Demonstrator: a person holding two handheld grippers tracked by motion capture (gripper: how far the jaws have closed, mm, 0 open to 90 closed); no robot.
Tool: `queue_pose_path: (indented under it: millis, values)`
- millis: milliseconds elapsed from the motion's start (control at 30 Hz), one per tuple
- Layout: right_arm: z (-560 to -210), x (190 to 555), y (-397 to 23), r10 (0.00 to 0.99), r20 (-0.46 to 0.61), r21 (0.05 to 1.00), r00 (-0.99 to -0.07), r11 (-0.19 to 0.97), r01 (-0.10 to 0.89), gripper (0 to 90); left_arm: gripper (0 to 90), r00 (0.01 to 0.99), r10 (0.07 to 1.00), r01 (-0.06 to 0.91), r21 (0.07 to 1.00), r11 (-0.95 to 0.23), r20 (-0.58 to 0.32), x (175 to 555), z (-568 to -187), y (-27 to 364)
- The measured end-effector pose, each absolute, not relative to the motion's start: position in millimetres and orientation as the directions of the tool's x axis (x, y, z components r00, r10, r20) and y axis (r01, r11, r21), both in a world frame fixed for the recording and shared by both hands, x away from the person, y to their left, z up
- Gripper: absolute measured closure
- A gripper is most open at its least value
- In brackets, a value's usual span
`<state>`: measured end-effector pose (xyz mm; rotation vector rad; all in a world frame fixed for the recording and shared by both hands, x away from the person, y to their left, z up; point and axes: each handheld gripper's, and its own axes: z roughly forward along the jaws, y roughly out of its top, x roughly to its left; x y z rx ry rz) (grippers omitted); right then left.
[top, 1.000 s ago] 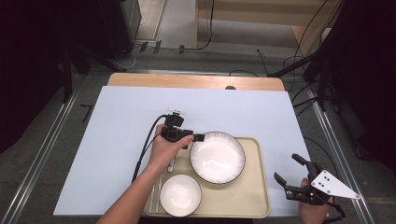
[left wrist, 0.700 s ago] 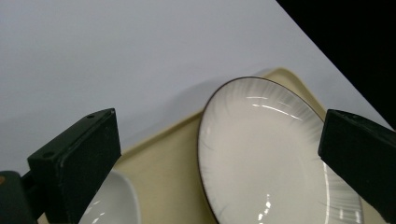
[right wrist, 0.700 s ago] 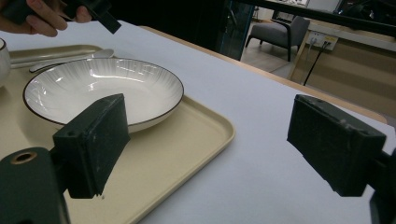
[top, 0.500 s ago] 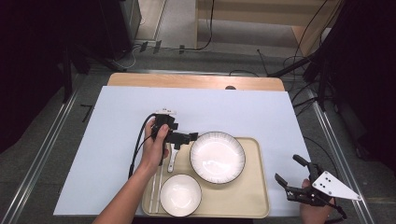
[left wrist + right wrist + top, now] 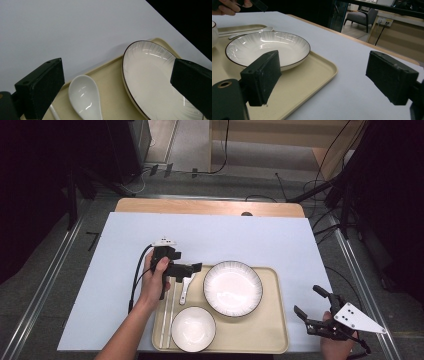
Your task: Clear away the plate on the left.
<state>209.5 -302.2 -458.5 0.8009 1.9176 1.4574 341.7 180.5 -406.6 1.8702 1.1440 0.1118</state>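
Note:
A beige tray [image 5: 272, 330] at the table's near edge holds a white dark-rimmed plate [image 5: 232, 287], a small white bowl [image 5: 193, 328], a white spoon [image 5: 185, 289] and pale chopsticks [image 5: 167, 315]. My left gripper [image 5: 193, 269] hovers over the tray's far left corner and points right, just left of the plate. In the left gripper view it [image 5: 117, 80] stands open with the spoon [image 5: 85, 97] and the plate's rim [image 5: 155, 82] below its jaws. My right gripper [image 5: 307, 301] is open at the tray's right, low over the table. Its own view [image 5: 324, 67] looks across the tray [image 5: 312, 75] to the plate [image 5: 267, 48].
A pale blue-white mat [image 5: 125, 295] covers the table, with a wooden strip [image 5: 210, 207] along the far edge. Dark floor, cables and stands surround the table. The left hand [image 5: 229, 6] shows far off in the right gripper view.
My left gripper has drawn back to the left, away from the plate's rim, still open. The right gripper has barely moved.

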Motion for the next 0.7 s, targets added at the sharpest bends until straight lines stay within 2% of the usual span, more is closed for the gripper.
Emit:
queue_pose_path:
  millis: [700]
  values:
    - [-460,210,-304,0.765,-0.086,0.971,-0.639,0.207,0.117,13.0,0.0,0.533,0.781,0.607,0.79,-0.085,-0.325,308,-412,238]
